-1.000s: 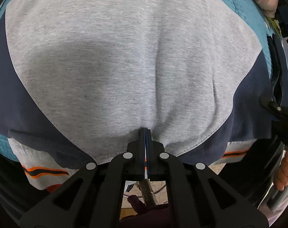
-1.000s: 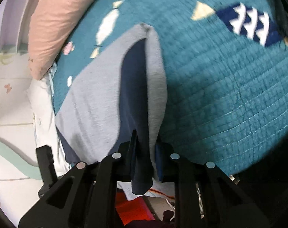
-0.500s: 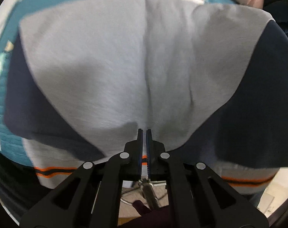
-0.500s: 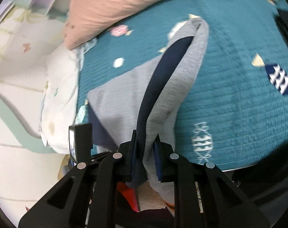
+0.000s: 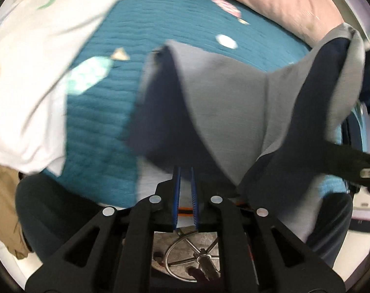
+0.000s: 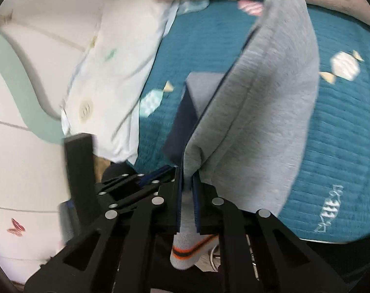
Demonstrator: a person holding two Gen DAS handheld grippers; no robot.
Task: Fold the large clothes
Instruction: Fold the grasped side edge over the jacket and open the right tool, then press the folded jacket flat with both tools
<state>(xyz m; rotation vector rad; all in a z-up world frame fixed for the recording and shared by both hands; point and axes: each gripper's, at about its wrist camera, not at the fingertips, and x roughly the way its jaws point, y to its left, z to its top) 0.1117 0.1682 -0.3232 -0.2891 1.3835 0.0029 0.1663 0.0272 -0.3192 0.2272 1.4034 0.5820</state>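
Note:
A grey and navy sweatshirt (image 5: 221, 92) with an orange-striped hem hangs lifted above the teal quilted bed cover (image 5: 99, 127). My left gripper (image 5: 185, 178) is shut on its lower edge. My right gripper (image 6: 187, 183) is shut on another part of the hem, the striped cuff (image 6: 185, 249) hanging below its fingers. The grey cloth (image 6: 265, 112) rises in a fold in front of the right gripper. The right gripper's black body (image 5: 343, 161) shows at the right of the left wrist view, and the left gripper (image 6: 126, 183) sits close at the left of the right wrist view.
A white pillow (image 5: 31, 73) lies at the left of the bed and a pink pillow (image 5: 282, 2) at the far side. A chair base (image 5: 197, 256) stands on the floor below the bed edge. Tan cloth (image 5: 2, 207) hangs at the far left.
Both grippers have lifted the sweatshirt off the bed and come close together. The cloth now hangs folded between them instead of lying spread flat.

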